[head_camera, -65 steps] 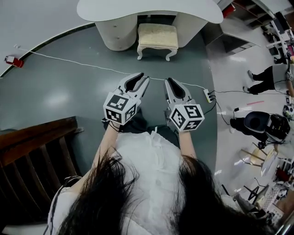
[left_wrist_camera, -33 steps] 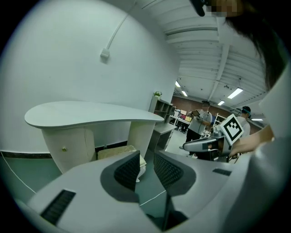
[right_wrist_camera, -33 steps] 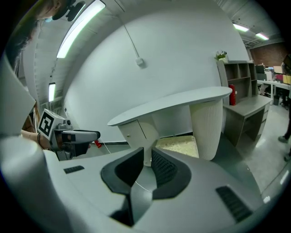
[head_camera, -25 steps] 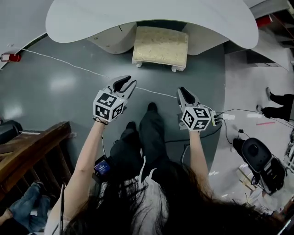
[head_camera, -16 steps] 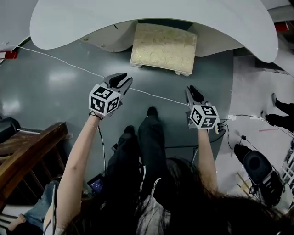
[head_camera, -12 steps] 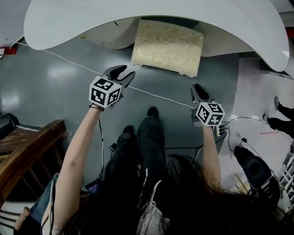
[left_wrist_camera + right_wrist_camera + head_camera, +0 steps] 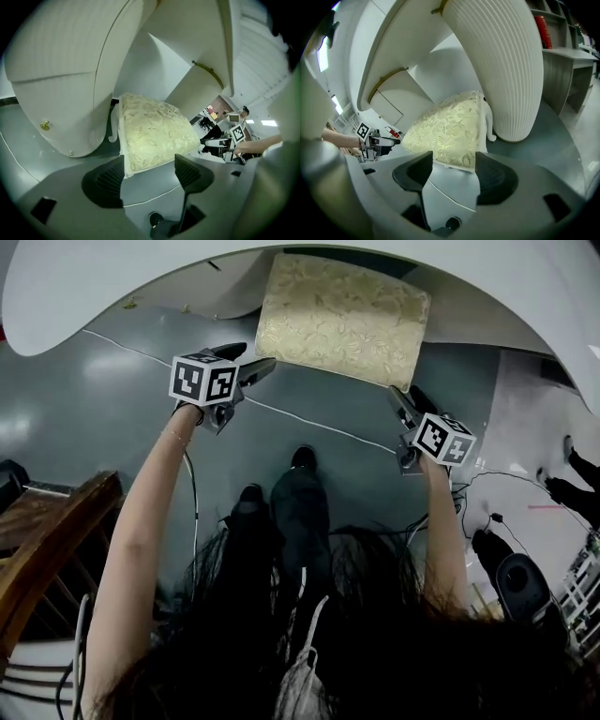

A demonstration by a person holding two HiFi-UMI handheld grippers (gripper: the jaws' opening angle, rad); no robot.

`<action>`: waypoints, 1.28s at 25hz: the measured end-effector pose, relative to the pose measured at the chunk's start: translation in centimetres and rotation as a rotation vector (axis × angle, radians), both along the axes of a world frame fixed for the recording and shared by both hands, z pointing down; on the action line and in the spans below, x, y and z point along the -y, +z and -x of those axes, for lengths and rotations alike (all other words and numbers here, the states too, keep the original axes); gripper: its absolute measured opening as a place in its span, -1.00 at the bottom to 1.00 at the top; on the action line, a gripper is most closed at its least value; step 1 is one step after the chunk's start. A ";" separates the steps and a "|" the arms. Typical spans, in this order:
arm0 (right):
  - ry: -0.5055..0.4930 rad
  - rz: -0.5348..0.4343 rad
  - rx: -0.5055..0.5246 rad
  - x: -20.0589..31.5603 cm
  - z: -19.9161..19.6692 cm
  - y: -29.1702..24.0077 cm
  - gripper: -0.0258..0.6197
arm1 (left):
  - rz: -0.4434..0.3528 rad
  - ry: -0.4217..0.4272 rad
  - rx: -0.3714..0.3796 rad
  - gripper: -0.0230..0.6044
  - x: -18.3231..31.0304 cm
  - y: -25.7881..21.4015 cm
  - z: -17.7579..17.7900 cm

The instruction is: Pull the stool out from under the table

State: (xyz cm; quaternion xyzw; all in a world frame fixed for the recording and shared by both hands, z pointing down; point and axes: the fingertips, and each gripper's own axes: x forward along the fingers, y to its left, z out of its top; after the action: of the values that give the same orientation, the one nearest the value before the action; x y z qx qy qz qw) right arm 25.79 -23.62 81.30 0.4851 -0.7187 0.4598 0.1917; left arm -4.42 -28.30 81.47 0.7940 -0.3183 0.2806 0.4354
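The stool [image 7: 342, 320] has a cream-and-gold brocade cushion on a white frame. It stands half under the white curved table [image 7: 103, 282]. My left gripper [image 7: 249, 360] hangs by the stool's front left corner. My right gripper [image 7: 411, 399] is by its front right corner. Both have just been opening their jaws and now stand open. In the left gripper view the stool [image 7: 154, 136] lies just beyond the left gripper [image 7: 150, 171], and no pad presses on it. In the right gripper view the stool [image 7: 450, 124] likewise sits just past the empty right gripper [image 7: 452, 172].
White table pedestals [image 7: 51, 93] [image 7: 506, 61] flank the stool on both sides. A thin white cable [image 7: 319, 426] crosses the grey floor in front of it. The person's shoes [image 7: 302, 458] stand behind the cable. A wooden railing [image 7: 47, 540] is at the left, and cables and a black chair [image 7: 520, 582] at the right.
Both grippers have moved forward and down from above the floor to the stool's front corners. Their jaws, shut before, have opened. The stool looms larger in the head view.
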 end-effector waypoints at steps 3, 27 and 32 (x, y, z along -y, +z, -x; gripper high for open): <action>-0.028 0.025 0.022 1.0 0.0 1.0 -0.08 | 0.061 -0.039 -0.049 0.14 0.7 1.6 -0.4; -0.045 0.201 0.240 1.1 0.2 3.7 -0.02 | 0.191 -0.096 -0.078 0.25 0.9 4.2 -1.8; -0.077 0.219 0.227 1.9 -0.4 4.2 -0.02 | 0.260 -0.109 -0.089 0.24 0.1 4.7 -2.0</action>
State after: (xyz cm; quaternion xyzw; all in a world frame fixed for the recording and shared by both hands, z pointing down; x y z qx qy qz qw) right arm 26.18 -25.48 85.52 0.3784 -0.6994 0.5794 0.1786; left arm -2.47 -28.40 86.15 0.7242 -0.3023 0.2599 0.5627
